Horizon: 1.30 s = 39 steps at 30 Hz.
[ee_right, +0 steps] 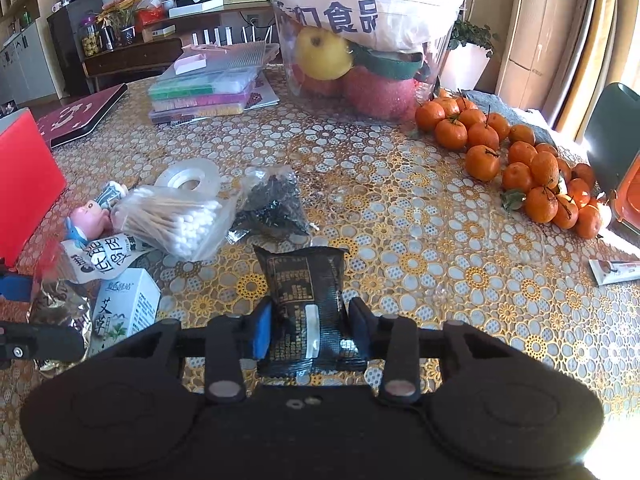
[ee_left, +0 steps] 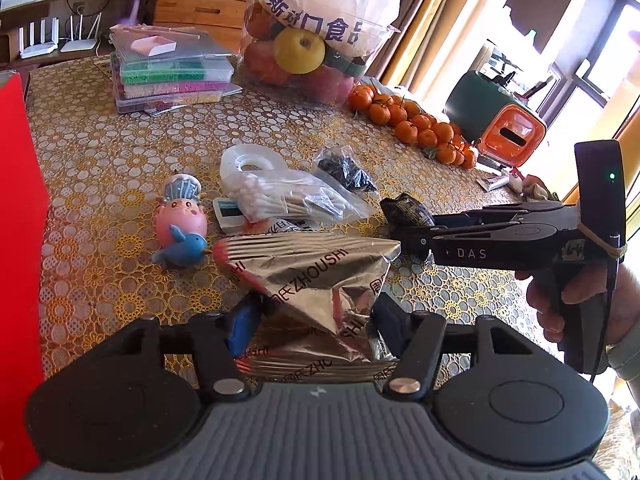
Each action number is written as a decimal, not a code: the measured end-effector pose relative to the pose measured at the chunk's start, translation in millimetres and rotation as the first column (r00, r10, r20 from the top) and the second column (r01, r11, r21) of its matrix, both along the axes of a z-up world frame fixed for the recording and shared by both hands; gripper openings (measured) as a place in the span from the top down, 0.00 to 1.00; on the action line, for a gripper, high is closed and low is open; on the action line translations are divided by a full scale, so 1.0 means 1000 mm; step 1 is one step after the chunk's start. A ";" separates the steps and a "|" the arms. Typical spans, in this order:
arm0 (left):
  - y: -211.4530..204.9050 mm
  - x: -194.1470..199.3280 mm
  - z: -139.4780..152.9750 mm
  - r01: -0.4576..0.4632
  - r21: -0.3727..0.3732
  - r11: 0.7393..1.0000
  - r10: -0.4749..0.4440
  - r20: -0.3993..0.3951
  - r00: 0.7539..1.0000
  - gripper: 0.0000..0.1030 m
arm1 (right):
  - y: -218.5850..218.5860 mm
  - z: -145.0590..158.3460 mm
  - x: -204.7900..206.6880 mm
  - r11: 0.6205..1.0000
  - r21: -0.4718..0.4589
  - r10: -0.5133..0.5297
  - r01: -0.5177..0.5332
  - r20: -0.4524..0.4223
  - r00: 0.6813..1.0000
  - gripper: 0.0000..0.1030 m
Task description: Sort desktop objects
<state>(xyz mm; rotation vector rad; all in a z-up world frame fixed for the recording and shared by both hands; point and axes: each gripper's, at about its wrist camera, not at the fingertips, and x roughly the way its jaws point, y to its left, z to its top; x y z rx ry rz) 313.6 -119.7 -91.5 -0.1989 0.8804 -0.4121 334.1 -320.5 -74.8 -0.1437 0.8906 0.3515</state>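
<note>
The left gripper (ee_left: 314,330) is clenching a crumpled silver foil bag (ee_left: 316,276), lifting it just above the bench (ee_left: 100,168) near the bag of cotton swabs (ee_left: 280,200). The right gripper (ee_right: 310,330) is gripping a small black packet (ee_right: 306,300) to the right of those swabs. The foil is looking slippery and creased, so it is likely risking sliding free; the two loads are also sitting close enough to collide.

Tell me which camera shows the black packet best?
The right wrist view: the black packet fills the centre, printed face up, pinched between the right tongs. The left wrist view shows only its crumpled end sticking out, seen from the side.
</note>
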 end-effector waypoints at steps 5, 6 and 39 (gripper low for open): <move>0.000 -0.002 0.003 -0.009 0.010 1.000 0.009 0.002 1.000 0.44 | 0.000 0.007 -0.007 1.000 0.010 0.002 -0.003 0.006 1.000 0.63; 0.000 -0.003 0.004 -0.008 0.012 1.000 0.008 0.003 1.000 0.44 | 0.000 0.009 -0.010 1.000 0.012 0.006 -0.006 0.006 1.000 0.63; 0.028 -0.075 0.059 -0.028 -0.009 1.000 0.028 0.075 0.997 0.56 | 0.039 0.080 -0.104 0.996 0.014 0.090 -0.091 0.058 0.994 0.63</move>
